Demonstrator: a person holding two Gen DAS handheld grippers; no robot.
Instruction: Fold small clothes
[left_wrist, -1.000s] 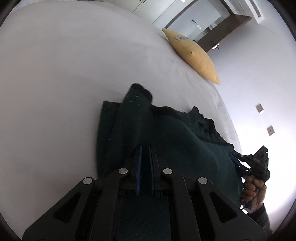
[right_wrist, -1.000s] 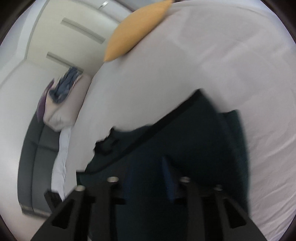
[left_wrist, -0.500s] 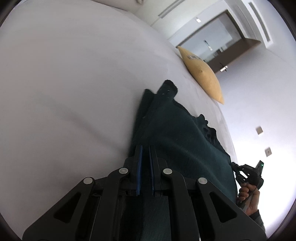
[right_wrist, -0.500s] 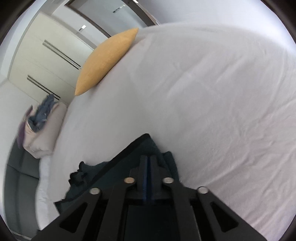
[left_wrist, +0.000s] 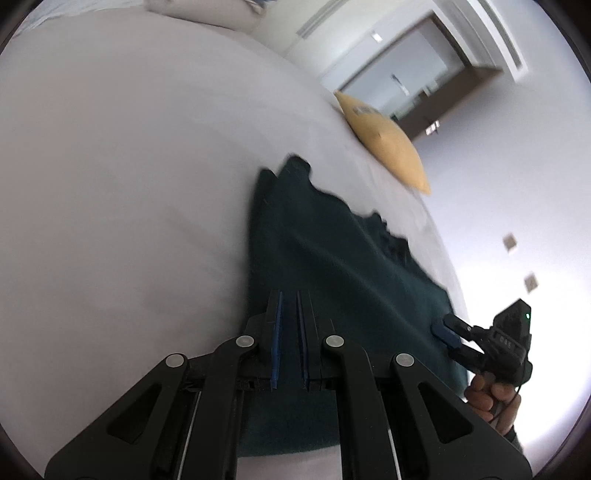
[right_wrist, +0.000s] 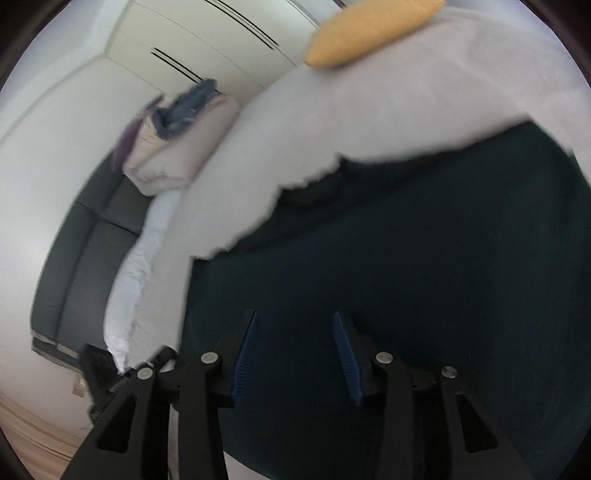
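Note:
A dark green garment lies spread on the white bed. My left gripper is shut on a fold of it near its near edge, and the cloth runs away from the fingertips toward the yellow pillow. At the garment's right edge my right gripper is held by a hand. In the right wrist view the right gripper hangs over the garment. Its jaws are opening, and the blue pads stand apart without pressing on any cloth.
A yellow pillow rests on the far side of the bed, also in the right wrist view. Beyond the bed a beige cushion carries a pile of clothes, beside a dark headboard. A doorway is behind.
The right gripper's jaws, shut half a second ago, now stand apart and its view has swung left. The left gripper has moved along the bed, and the garment now lies flatter and more stretched out.

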